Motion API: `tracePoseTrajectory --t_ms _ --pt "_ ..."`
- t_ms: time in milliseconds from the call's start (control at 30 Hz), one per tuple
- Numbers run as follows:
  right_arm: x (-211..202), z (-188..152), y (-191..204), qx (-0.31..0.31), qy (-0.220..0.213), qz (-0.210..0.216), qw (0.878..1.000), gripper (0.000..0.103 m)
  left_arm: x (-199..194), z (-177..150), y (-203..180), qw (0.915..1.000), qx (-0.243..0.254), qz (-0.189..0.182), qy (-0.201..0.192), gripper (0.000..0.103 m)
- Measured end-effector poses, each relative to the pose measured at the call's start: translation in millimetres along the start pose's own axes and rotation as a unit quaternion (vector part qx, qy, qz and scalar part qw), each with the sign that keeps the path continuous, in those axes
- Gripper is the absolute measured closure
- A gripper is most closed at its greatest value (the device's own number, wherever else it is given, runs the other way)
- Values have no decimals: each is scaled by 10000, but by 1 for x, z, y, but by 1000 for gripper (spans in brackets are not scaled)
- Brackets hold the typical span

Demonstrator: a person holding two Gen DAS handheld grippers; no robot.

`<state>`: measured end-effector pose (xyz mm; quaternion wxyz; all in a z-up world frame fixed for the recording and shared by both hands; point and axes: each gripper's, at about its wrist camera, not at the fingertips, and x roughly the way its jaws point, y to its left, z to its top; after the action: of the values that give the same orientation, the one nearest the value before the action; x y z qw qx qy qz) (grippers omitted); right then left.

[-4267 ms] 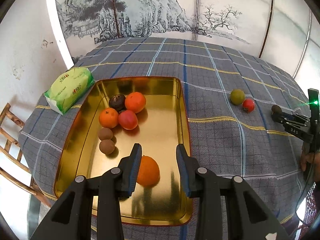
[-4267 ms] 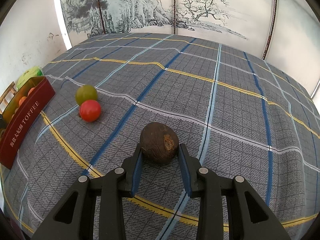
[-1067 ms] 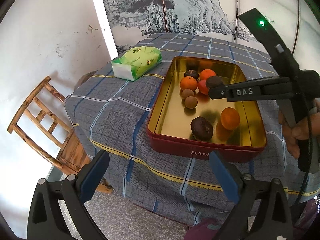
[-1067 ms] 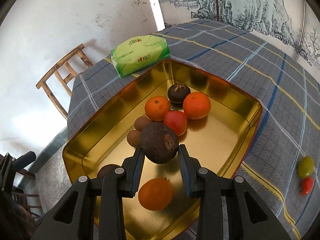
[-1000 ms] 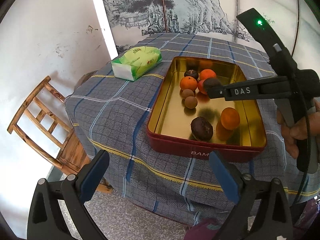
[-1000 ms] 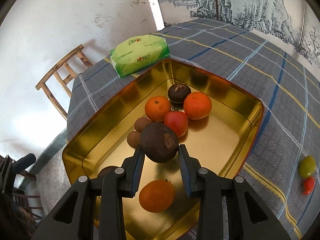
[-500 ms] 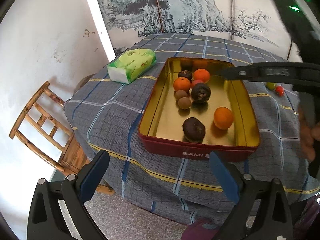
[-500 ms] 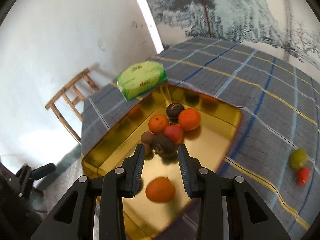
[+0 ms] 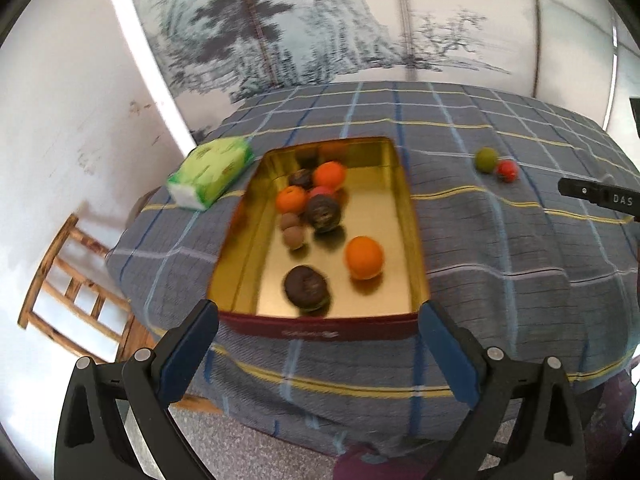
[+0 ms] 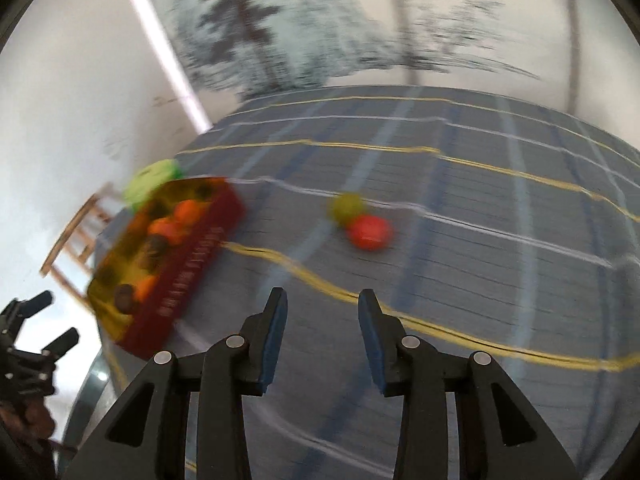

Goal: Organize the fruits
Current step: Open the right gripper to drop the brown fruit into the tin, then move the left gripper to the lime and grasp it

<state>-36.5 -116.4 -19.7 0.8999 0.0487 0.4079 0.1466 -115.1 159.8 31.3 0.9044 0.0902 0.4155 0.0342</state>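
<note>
Right hand-held gripper (image 10: pixel 322 334), jaws just eased apart w/ nothing between, could nudge red fruit (image 10: pixel 369 232) into touching green fruit (image 10: pixel 346 207) & roll both across surface (image 10: pixel 500 264); left hand-held gripper (image 9: pixel 318 354) gapes wide, empty.

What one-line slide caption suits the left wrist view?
Open left gripper faces a gold rectangular tin of fruit; two small round fruits remain on the checked cloth.
</note>
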Motion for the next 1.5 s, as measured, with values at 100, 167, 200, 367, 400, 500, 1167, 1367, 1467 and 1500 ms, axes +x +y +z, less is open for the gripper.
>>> tracePoseTrajectory --t_ms 100,167,200,367,400,500,1167,1367,1467,1500 --pt "-9 -5 -32 42 -97 -489 9987 65 -2 7 -17 9997 207 -82 -62 4" --pt "-14 -8 -47 -93 -158 -955 9953 64 -2 11 -28 9993 327 -185 -73 4" --pt "-15 -9 -57 -98 -153 -1102 9937 64 -2 13 -34 9989 384 -241 -66 4" --pt "-17 -10 -104 268 -129 -1301 9911 62 5 26 -61 9978 526 -408 27 4" --pt "-16 -10 -112 350 -92 -1330 9905 60 6 29 -66 9975 548 -439 44 4" --pt "-13 -11 -130 526 -46 -1446 9881 56 11 36 -80 9967 630 -500 84 4" --pt "22 1 -165 481 235 -1871 9809 14 66 96 -152 9876 936 -1209 367 4" --pt "18 -3 -167 536 133 -1668 9844 13 101 133 -160 9809 607 -1771 520 4" --pt "15 -4 -168 580 103 -1604 9853 13 122 152 -167 9786 536 -1888 624 9" --pt "16 -4 -168 578 104 -1599 9854 13 129 156 -169 9778 509 -1925 656 13"
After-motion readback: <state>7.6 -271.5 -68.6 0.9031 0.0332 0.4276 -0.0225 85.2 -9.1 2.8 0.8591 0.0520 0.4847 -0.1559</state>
